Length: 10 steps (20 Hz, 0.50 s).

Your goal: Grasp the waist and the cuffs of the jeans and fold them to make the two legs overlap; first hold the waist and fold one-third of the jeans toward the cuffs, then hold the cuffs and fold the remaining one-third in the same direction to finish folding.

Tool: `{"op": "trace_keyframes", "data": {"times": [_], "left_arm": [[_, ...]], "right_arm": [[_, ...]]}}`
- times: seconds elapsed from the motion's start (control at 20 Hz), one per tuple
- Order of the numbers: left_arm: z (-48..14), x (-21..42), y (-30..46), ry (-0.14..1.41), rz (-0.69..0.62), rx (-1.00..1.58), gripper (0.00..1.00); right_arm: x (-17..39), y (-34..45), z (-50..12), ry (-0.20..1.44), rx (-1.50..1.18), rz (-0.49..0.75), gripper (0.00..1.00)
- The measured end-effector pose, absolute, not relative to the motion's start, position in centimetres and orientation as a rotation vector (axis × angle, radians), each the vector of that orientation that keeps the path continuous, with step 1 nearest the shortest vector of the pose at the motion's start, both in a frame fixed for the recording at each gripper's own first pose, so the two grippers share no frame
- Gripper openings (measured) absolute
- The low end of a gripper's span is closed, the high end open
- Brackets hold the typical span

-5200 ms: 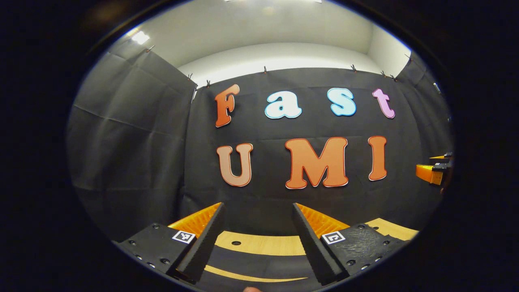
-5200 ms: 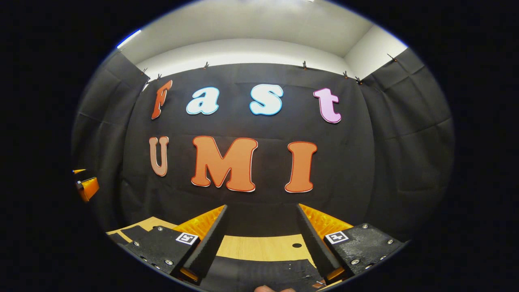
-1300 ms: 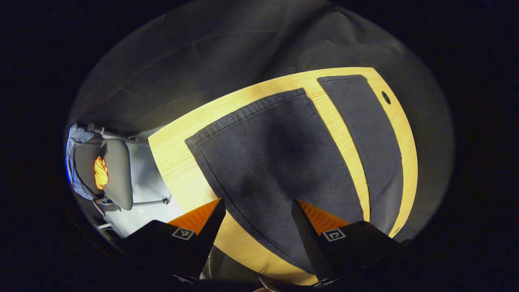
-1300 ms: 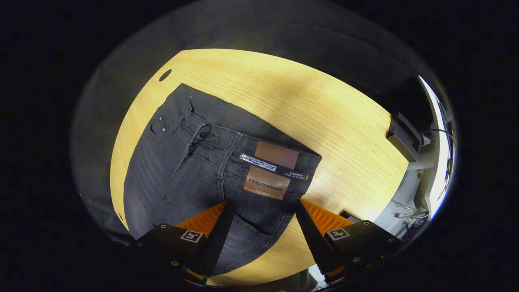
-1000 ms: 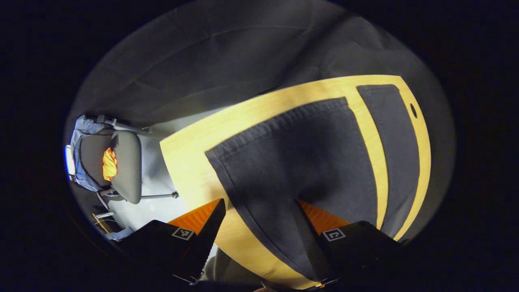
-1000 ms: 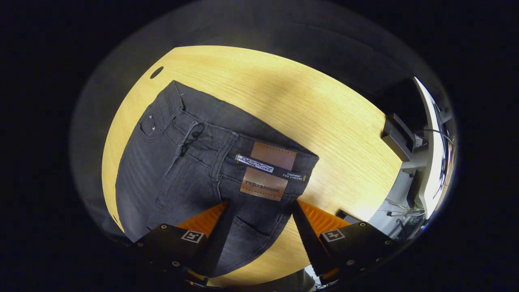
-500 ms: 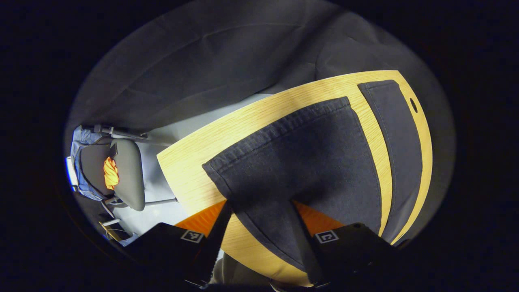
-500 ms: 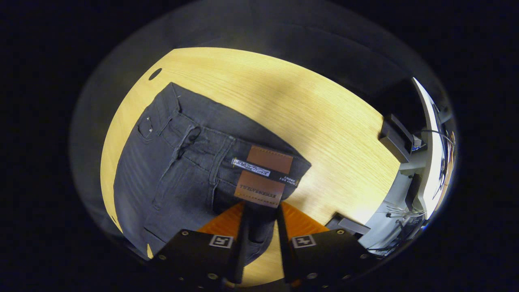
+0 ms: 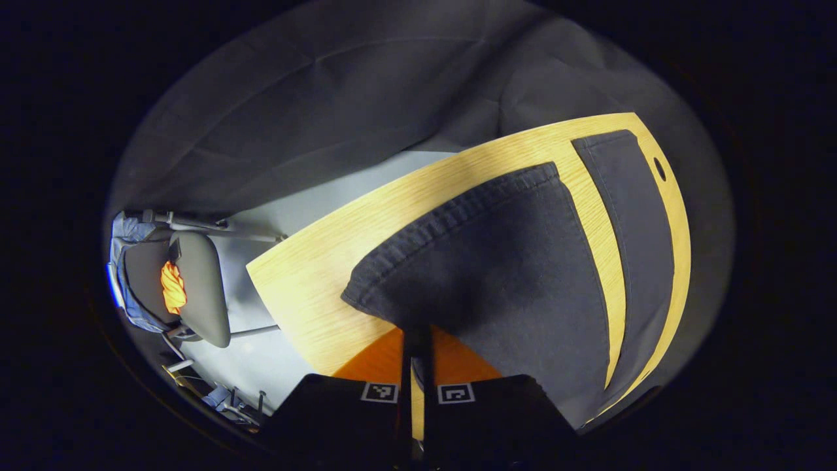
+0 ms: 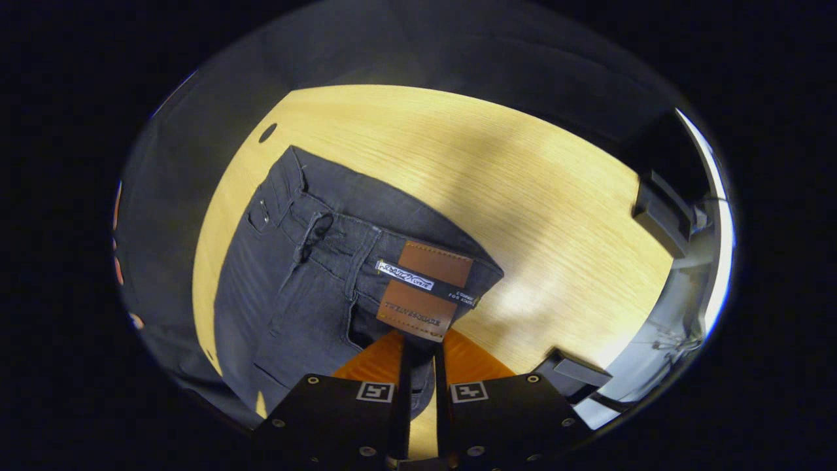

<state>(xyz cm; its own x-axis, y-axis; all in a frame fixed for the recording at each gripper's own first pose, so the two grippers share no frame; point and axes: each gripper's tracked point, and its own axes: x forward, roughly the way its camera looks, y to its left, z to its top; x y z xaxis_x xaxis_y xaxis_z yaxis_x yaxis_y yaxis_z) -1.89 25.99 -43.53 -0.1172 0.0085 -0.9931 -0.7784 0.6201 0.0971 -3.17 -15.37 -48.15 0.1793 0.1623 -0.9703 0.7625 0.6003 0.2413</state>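
Note:
Black jeans lie flat on a light wooden table (image 9: pixel 307 281). In the left gripper view the near leg (image 9: pixel 516 261) ends in a hemmed cuff (image 9: pixel 392 261), and the far leg (image 9: pixel 631 209) lies beyond a strip of bare wood. My left gripper (image 9: pixel 417 340) is shut on the near cuff's side edge, and the cloth bunches up at the fingertips. In the right gripper view the waistband (image 10: pixel 314 229) carries a brown leather patch (image 10: pixel 425 288). My right gripper (image 10: pixel 418 350) is shut on the waist just under that patch.
A grey chair (image 9: pixel 199 288) with something orange on it stands on the floor beyond the table's left end. A dark box (image 10: pixel 660 209) sits off the table's right edge, and another dark block (image 10: pixel 575 369) lies near my right gripper. A small hole (image 10: pixel 267 133) marks the table's far side.
Both grippers came down from facing the wall to the jeans. Over the last second both went from open to shut, the left on the cuff, the right on the waist.

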Motion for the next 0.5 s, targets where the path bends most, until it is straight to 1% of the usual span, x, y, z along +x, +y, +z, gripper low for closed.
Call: {"op": "trace_keyframes", "data": {"times": [0.1,0.15,0.3,0.5], "left_arm": [[-43.3,-1.9,26.0,1.526,0.696,-0.662,0.07],[-42.9,-1.8,26.0,1.506,0.675,-0.673,0.07],[-42.3,-0.6,25.6,1.427,0.634,-0.723,0.05],[-39.1,3.1,25.1,1.290,0.539,-0.758,0.05]], "right_arm": [[-3.1,-15.3,-48.1,1.321,0.975,-0.513,0.17],[-2.7,-15.0,-48.4,1.297,1.014,-0.529,0.08],[-2.4,-14.8,-47.7,1.250,1.043,-0.520,0.08],[-1.8,-14.7,-46.3,1.195,1.038,-0.510,0.08]]}}
